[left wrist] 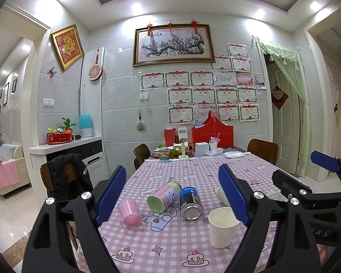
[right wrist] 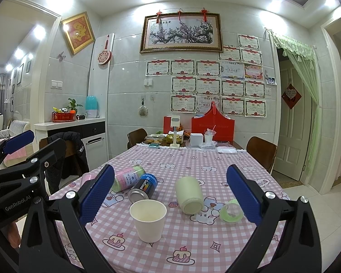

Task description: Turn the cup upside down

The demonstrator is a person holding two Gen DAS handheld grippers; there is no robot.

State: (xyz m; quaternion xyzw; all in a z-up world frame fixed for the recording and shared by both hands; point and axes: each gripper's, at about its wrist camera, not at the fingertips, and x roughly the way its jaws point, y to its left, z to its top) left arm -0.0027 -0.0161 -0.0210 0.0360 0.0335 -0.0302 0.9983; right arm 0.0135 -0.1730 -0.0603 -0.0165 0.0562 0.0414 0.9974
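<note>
Paper cup (right wrist: 148, 219) is standing upright, mouth up, near the table's (right wrist: 216, 166) front edge – not yet flipped. Both the right gripper (right wrist: 170, 195) and left gripper (left wrist: 172, 193) are hanging wide apart and empty above it, seemingly lining up – while a tipped can (right wrist: 143, 187) is lying just behind

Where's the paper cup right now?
The paper cup stands upright near the table's front edge, just in front of the blue can, left of the cream jar.

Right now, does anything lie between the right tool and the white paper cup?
No. In the right wrist view, only bare checked tablecloth separates the open right tool from the upright white paper cup.
</note>
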